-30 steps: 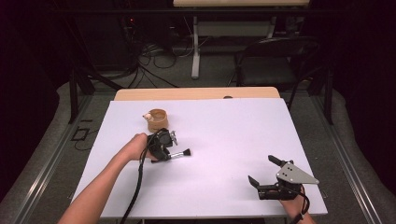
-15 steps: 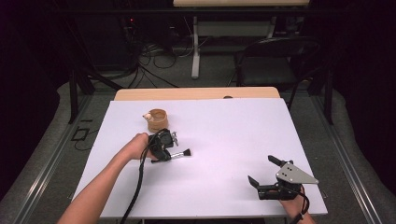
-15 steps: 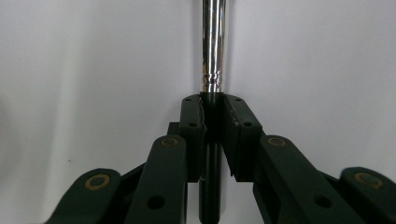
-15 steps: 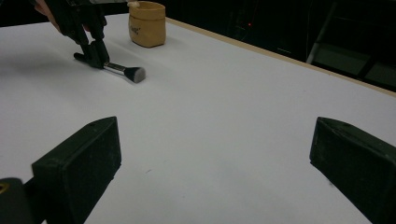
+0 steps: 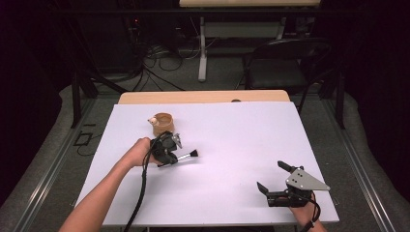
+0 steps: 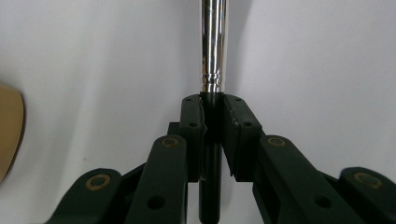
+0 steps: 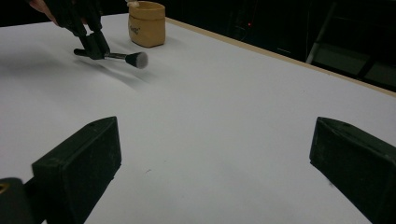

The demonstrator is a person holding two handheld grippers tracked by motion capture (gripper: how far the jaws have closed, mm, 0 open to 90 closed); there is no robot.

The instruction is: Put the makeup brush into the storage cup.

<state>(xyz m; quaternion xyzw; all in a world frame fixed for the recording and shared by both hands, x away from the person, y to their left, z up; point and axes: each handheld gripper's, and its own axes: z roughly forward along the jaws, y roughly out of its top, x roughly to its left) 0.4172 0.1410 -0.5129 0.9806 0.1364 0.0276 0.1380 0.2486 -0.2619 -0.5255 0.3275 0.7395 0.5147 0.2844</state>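
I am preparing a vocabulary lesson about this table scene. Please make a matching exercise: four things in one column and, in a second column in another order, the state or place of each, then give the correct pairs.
Column one:
1. left claw
2. right claw
3. brush
4. tan cup

Column two:
A. stands on the white table, beyond the left hand
B. jaws wide apart, nothing between them
C. closed on a black handle
D. held by its handle, dark bristles pointing toward the table's right side

Pairs: 1-C, 2-B, 3-D, 4-A
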